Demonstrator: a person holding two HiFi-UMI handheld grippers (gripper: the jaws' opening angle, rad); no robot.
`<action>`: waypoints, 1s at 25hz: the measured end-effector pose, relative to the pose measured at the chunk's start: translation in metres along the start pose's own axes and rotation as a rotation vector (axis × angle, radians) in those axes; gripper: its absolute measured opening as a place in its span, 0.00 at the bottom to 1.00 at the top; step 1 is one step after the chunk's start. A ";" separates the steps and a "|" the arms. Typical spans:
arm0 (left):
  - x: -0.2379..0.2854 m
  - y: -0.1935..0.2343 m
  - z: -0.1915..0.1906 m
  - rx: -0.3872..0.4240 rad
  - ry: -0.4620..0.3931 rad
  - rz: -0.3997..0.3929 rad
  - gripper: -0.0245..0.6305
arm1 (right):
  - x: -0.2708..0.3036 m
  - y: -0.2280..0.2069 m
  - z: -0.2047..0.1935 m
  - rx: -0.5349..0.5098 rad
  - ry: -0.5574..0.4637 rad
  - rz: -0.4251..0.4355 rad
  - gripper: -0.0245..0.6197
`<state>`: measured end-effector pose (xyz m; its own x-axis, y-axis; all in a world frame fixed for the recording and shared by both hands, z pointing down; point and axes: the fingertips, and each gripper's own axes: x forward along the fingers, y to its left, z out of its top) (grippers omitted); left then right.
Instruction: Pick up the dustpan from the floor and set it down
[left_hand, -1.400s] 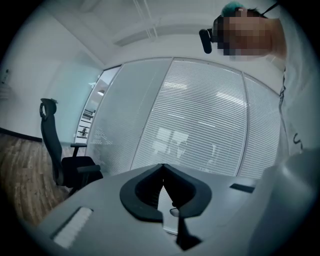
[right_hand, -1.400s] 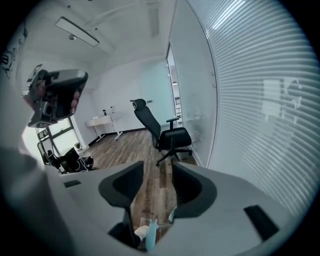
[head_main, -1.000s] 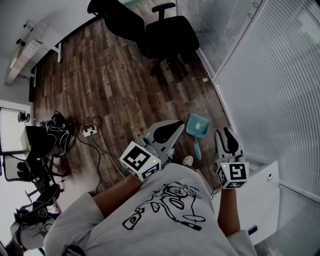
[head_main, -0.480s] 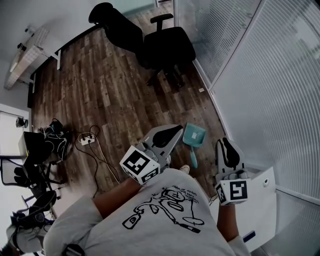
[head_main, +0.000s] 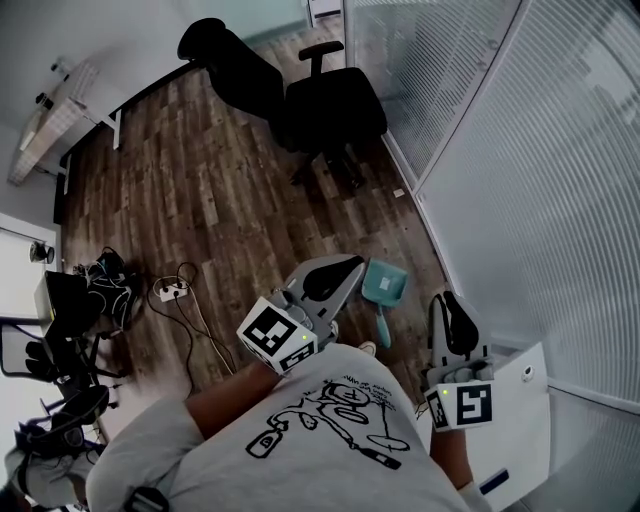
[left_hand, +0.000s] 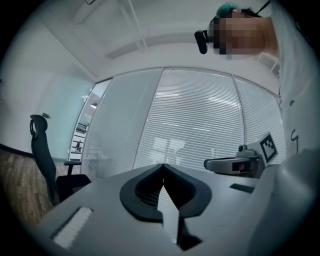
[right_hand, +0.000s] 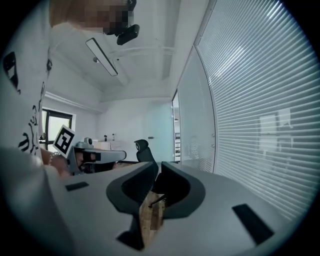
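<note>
The left tool (left_hand: 163, 166) is closed, its two jaw tips meeting with nothing between them. It points roughly level at the slatted blinds (left_hand: 200, 125) behind the glass wall. The right tool (right_hand: 158, 166) has just been closing. Its jaws stand almost together, with a thin slit between the tips and nothing in it. Through that slit show a strip of wooden floor (head_main: 220, 180) and part of a black office chair (head_main: 335, 100). Each tool carries its marker cube at the back and sits in front of the person's grey printed T-shirt (head_main: 330, 420).

Neither tool touches the dustpan (head_main: 388, 283). It is teal and lies flat on the floor, and from the head camera it shows between the two tools, nearer the left one. Its scoop faces away from the person and its handle runs back toward them, ending just beside a pale shoe tip (head_main: 367, 348). The foot of the glass wall is close on its right.

Farther out stand the black chair and a second one (head_main: 225, 50) beside it, both well apart from the dustpan. Off to the left, a power strip (head_main: 172, 290) lies among loose cables on the floor.
</note>
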<state>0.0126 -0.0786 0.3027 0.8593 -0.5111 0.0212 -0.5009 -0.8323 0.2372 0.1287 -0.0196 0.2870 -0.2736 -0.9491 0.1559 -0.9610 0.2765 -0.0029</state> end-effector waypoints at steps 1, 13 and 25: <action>0.001 0.000 0.000 0.000 0.000 0.000 0.04 | -0.001 0.000 0.000 0.003 0.001 0.001 0.10; 0.007 0.004 -0.004 -0.022 0.009 -0.001 0.04 | 0.007 -0.005 -0.006 0.015 0.026 0.005 0.10; 0.008 0.010 -0.006 -0.024 0.018 -0.008 0.04 | 0.015 -0.004 -0.010 0.006 0.040 0.000 0.10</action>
